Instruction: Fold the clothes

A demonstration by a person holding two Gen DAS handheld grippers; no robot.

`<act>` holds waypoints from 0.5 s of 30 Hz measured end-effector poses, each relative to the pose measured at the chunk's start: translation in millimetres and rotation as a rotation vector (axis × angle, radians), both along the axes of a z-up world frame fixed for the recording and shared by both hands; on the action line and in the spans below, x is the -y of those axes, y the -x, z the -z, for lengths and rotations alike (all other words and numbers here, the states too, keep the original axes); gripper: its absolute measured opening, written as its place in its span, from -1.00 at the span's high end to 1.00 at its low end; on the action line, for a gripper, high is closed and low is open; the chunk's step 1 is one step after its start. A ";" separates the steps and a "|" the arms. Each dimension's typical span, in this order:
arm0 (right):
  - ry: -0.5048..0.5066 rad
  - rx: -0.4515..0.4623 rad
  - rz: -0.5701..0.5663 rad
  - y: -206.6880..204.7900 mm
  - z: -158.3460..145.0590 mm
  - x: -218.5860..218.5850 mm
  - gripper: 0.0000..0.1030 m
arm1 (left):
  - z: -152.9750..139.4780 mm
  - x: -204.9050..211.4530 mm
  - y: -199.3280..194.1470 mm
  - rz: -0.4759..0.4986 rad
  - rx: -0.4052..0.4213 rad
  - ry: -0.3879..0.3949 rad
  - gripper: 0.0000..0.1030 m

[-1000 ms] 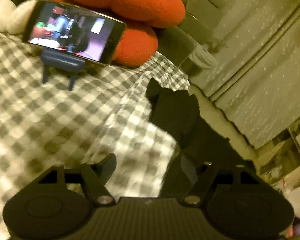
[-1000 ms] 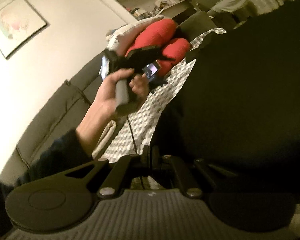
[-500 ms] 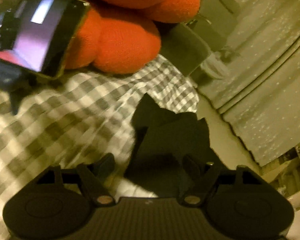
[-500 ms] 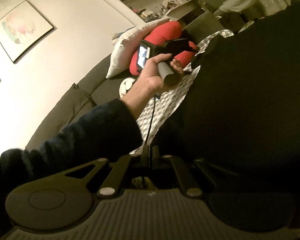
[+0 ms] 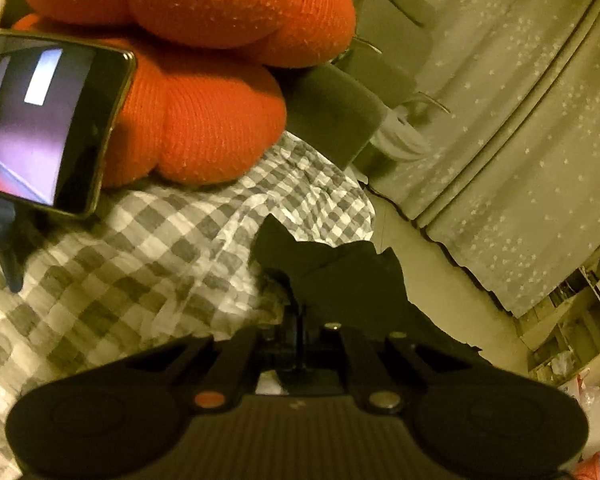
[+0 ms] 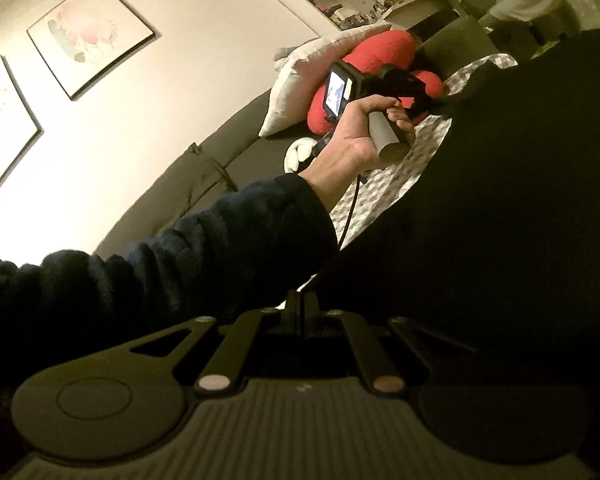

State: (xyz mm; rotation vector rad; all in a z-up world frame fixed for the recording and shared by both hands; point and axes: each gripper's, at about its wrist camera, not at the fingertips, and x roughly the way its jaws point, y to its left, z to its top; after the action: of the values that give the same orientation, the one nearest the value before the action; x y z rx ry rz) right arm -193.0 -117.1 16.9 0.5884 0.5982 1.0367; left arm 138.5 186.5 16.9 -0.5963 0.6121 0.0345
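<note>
Left gripper: the left gripper has its jaws closed on a corner of the black garment, low in the left wrist view; its figure fell fast, so the jaws have just finished closing with cloth between them
Right gripper: the right gripper has its jaws pinched together on an edge of the same garment, which fills the right side of the right wrist view
Black garment: lifted at two points, hanging over the grey-and-white checked cloth that covers the dark sofa
Left hand: the left hand grips the grey handle of its gripper, dark sleeve reaching in from the lower left
Phone: a phone with a lit screen stands on a blue stand at the left, just in front of the red knitted cushion
Behind: a pale pillow leans beside the cushion; two framed pictures hang on the wall; star-dotted curtains on the right
</note>
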 end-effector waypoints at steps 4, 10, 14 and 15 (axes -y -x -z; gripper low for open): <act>-0.051 -0.012 0.030 -2.7 -0.6 10.7 0.97 | -10.0 6.6 0.8 0.008 0.040 -0.013 0.97; -0.122 -0.055 0.083 -1.8 -2.6 33.1 0.97 | -21.6 21.2 -1.6 0.022 0.102 0.000 0.97; -0.110 -0.068 0.107 7.0 -0.3 39.6 0.97 | -27.1 31.3 -5.3 0.030 0.136 0.002 0.97; -0.108 -0.073 0.114 9.9 0.7 42.0 0.97 | -29.9 34.8 -5.4 0.035 0.151 0.000 0.97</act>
State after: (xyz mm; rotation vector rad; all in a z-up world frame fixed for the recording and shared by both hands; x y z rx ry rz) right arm -202.9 -159.1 16.2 0.7496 0.5690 0.9476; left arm 144.0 151.7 46.8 -0.5824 0.4758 -0.0433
